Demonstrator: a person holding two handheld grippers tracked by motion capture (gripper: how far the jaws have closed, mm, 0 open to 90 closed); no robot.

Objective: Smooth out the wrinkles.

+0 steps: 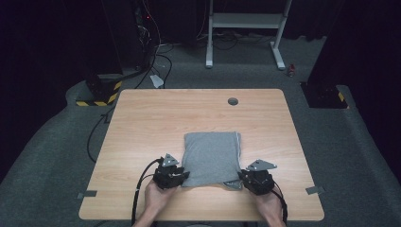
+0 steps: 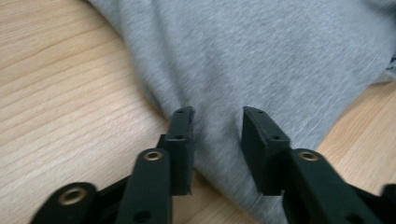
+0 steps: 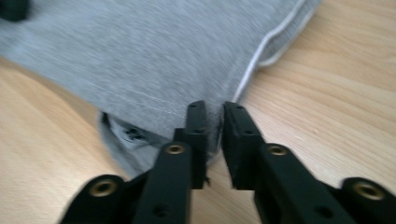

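Observation:
A grey folded garment lies flat on the wooden table, near the front edge. My left gripper rests at its near left corner; in the left gripper view its jaws stand apart over the grey cloth, not pressing on it. My right gripper sits at the near right corner. In the right gripper view its jaws leave a narrow gap with the garment's white-stitched hem corner lying in it. A dark label peeks out under the folded layer.
A round cable hole marks the table's far side. Grey tape pieces sit at the front corners. Behind the table stand a white desk frame and cables on the grey floor.

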